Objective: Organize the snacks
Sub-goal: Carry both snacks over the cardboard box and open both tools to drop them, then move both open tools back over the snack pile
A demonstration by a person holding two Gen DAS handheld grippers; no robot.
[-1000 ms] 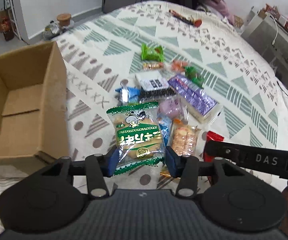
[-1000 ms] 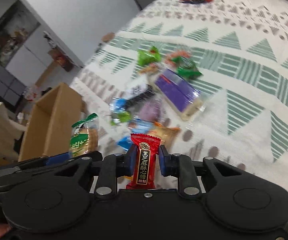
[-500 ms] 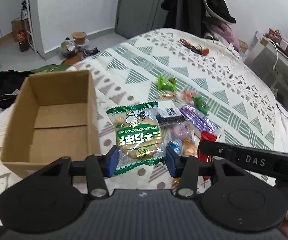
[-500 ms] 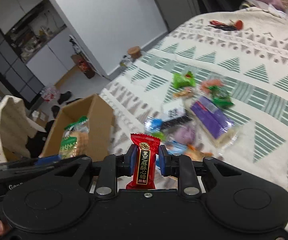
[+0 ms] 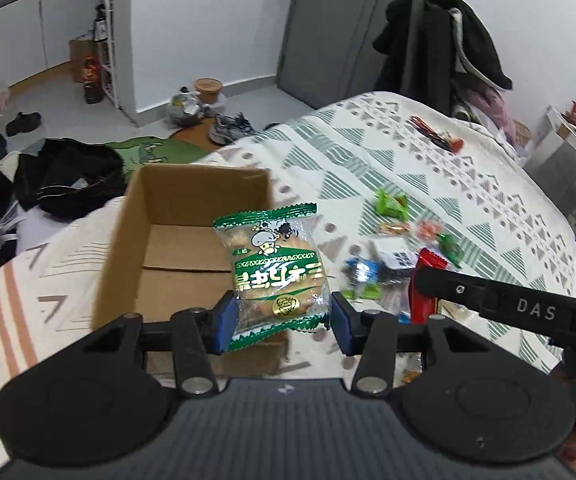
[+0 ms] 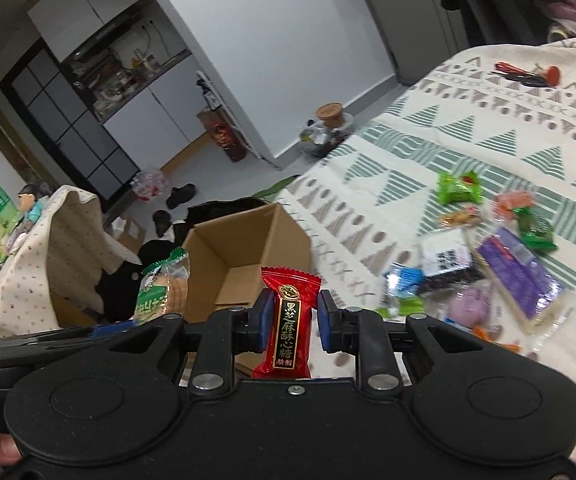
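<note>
My left gripper (image 5: 281, 322) is shut on a green-edged biscuit packet (image 5: 277, 276), held in the air over the near right corner of an open cardboard box (image 5: 127, 232) that looks empty. The right gripper (image 6: 291, 316) is shut on a red candy packet (image 6: 289, 316), and beyond it lies the same box (image 6: 283, 236). In the right wrist view the biscuit packet (image 6: 163, 288) shows at the left, above the left gripper's finger. Several loose snacks (image 5: 392, 256) lie in a heap on the patterned bedspread (image 5: 468, 184), right of the box.
The box stands near the bed's left edge; beyond it the floor holds dark clothes (image 5: 63, 180), shoes (image 5: 227, 128) and a jar (image 5: 207, 88). A purple packet (image 6: 520, 272) and green sweets (image 6: 458, 188) lie on the bedspread. A red-and-black item (image 6: 528, 74) lies far back.
Both grippers rose and swung left toward the box, each keeping its packet. The snack heap slid away to the right and the box came in front of the left gripper.
</note>
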